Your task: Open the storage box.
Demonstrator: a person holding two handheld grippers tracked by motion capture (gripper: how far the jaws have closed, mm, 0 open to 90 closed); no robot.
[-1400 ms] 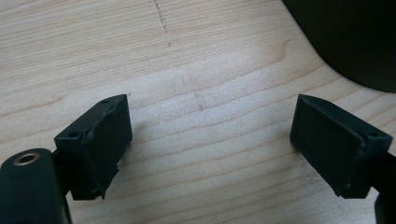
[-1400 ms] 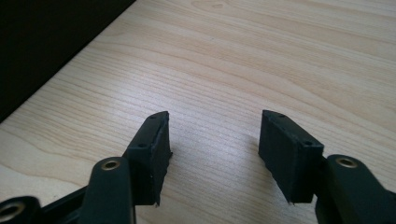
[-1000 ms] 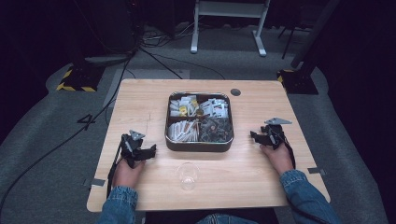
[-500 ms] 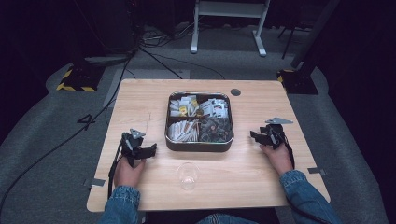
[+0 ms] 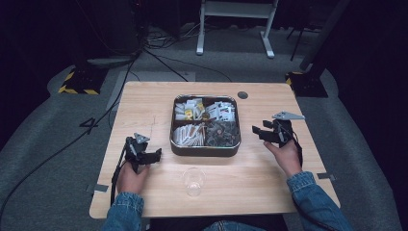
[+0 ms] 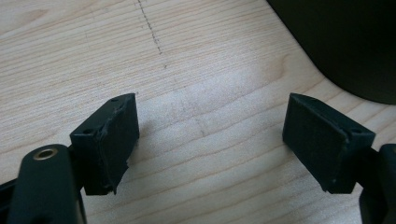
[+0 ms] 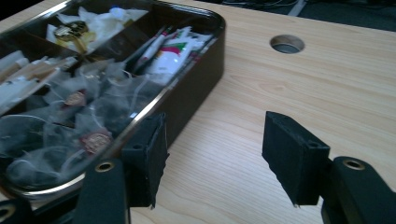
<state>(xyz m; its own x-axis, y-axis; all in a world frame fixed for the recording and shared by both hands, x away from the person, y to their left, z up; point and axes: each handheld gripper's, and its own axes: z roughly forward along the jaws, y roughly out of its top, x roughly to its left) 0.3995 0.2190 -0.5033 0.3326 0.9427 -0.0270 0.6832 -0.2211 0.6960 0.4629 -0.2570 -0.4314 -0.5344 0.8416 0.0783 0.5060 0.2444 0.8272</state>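
A dark metal tin (image 5: 205,150) with compartments of tea bags and packets stands mid-table. An empty clear glass (image 5: 193,181) stands in front of it, nearer the person. My left gripper (image 5: 155,156) rests low over the wood, left of the tin, jaws wide apart with bare table between them (image 6: 210,140); the tin's dark corner (image 6: 345,42) lies ahead at the right. My right gripper (image 5: 257,132) hovers right of the tin, pointing at it. Its jaws have just been opening and stand wide (image 7: 212,154) with nothing between them, the left one beside the tin's wall (image 7: 196,88).
A round cable hole (image 5: 242,95) sits in the table behind the tin's right corner, also ahead of the right gripper (image 7: 286,44). Bare wood lies on both sides of the tin. Cables and a stand's legs are on the floor beyond the table.
The right hand has lifted its gripper off the table and drawn it slightly toward the tin. The left hand and gripper have stayed where they were.
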